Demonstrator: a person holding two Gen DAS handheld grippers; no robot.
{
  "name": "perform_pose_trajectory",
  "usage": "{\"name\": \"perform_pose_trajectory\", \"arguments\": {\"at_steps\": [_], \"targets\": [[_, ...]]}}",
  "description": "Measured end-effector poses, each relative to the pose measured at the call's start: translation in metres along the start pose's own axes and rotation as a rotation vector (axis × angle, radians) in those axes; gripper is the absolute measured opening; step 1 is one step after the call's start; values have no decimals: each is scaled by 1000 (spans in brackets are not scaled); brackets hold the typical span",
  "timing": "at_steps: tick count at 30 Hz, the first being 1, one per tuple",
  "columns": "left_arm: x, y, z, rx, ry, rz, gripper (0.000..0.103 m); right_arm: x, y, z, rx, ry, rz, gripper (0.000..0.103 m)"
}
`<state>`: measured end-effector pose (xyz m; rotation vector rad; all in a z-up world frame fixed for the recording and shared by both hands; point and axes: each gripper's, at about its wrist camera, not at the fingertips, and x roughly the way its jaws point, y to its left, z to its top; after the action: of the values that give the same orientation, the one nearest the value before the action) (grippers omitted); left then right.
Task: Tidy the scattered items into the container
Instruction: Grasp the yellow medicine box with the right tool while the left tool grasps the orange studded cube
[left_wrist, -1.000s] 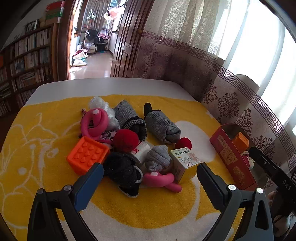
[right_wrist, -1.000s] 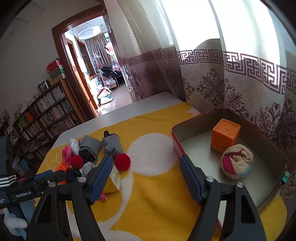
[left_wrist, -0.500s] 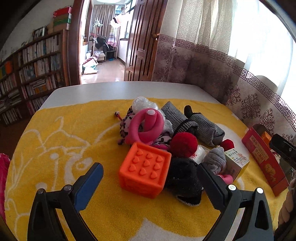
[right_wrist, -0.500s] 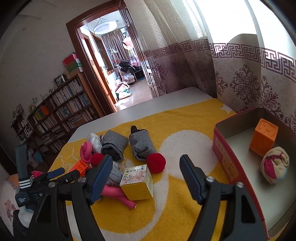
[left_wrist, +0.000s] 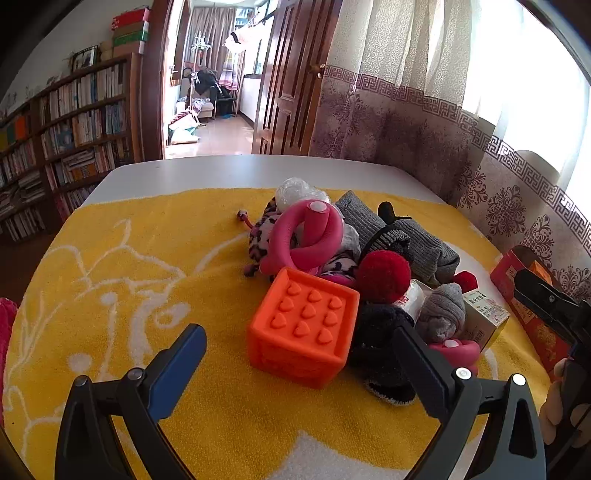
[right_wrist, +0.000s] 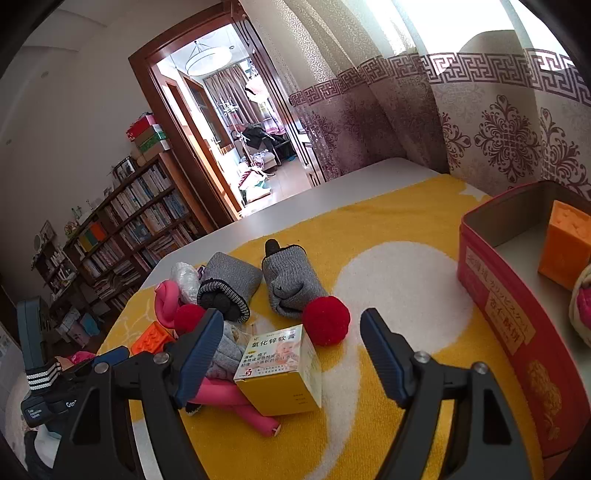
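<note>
A pile of items lies on the yellow towel (left_wrist: 147, 280). It holds an orange studded cube (left_wrist: 304, 325), a pink ring (left_wrist: 310, 236), a red pompom (left_wrist: 384, 275), grey socks (left_wrist: 417, 243), a dark sock (left_wrist: 376, 343) and a small yellow-and-white box (right_wrist: 280, 365). My left gripper (left_wrist: 297, 334) is open, with the orange cube just ahead between its fingers and untouched. On my right gripper (right_wrist: 291, 317) the jaws are opening. The box sits in their gap, nearer the left finger, with no pad on it. The red tin (right_wrist: 498, 314) stands at the right.
Inside the tin are a second orange cube (right_wrist: 563, 247) and a rolled sock ball (right_wrist: 581, 299). Another red pompom (right_wrist: 327, 319) lies beside the box. The table edge (left_wrist: 240, 166) runs behind the towel. Beyond it are curtains, bookshelves and a doorway.
My left gripper has swung left and dropped toward the orange cube, which now looks larger. The right gripper has moved from the tin down to the pile, bringing the box between its fingers.
</note>
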<state>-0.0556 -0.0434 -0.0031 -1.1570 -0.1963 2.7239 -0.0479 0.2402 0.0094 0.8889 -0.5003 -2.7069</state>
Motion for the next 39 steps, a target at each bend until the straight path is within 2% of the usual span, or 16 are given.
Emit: {"name": "perform_pose_trajectory", "arguments": {"at_steps": [5,9,15,16,17,18,24,28,34,36,37,39], "targets": [[0,-1,-1,8,-8,21,102,4,12,-6,-76,34,19,80],[8,2,-1,11,5,23,102,15,22,-15,-139,94,-49,80],[16,10,-1,-13,15,-9,102,27,16,-18,-137,160,-103,80],[16,12,-1,-16,15,-24,100,29,16,-19,-141,168,-112,79],[17,12,-1,-17,18,-41,91,29,17,-19,-145,171,-117,78],[17,12,-1,-18,21,-54,87,29,17,-20,-150,171,-119,78],[16,10,-2,-14,15,-47,85,31,20,-20,-165,174,-142,78],[17,13,-3,-33,22,-35,85,41,19,-22,-165,225,-148,69],[20,17,-3,-54,36,-23,85,40,17,-23,-160,226,-145,58],[20,15,-3,-45,43,-39,71,40,20,-24,-176,231,-152,49],[22,13,-3,-35,53,-53,60,40,22,-25,-185,233,-154,48],[22,13,-3,-35,52,-53,60,40,24,-26,-195,233,-160,48]]}}
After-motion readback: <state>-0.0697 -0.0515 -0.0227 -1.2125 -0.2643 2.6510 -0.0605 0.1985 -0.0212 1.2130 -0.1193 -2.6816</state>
